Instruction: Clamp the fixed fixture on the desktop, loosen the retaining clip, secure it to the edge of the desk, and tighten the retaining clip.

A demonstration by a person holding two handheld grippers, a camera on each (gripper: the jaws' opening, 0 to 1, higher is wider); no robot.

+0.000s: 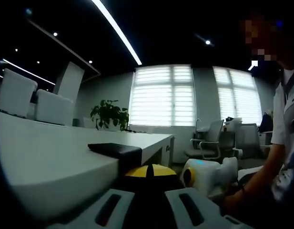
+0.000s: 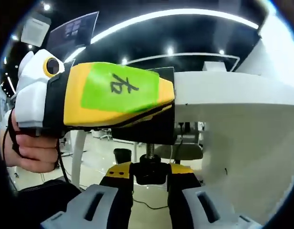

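Right gripper view: right gripper [image 2: 150, 183] fingers clamp clip knob [image 2: 150, 167] (left gripper [image 2: 96, 98] blocks desk [image 2: 223, 90]); left fingers' state unclear.

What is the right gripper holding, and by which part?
The right gripper grips the fixture's black screw knob, below the desk edge.

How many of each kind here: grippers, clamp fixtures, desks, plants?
grippers: 2 (left gripper, right gripper)
clamp fixture: 1
desk: 1
potted plant: 1
total: 5
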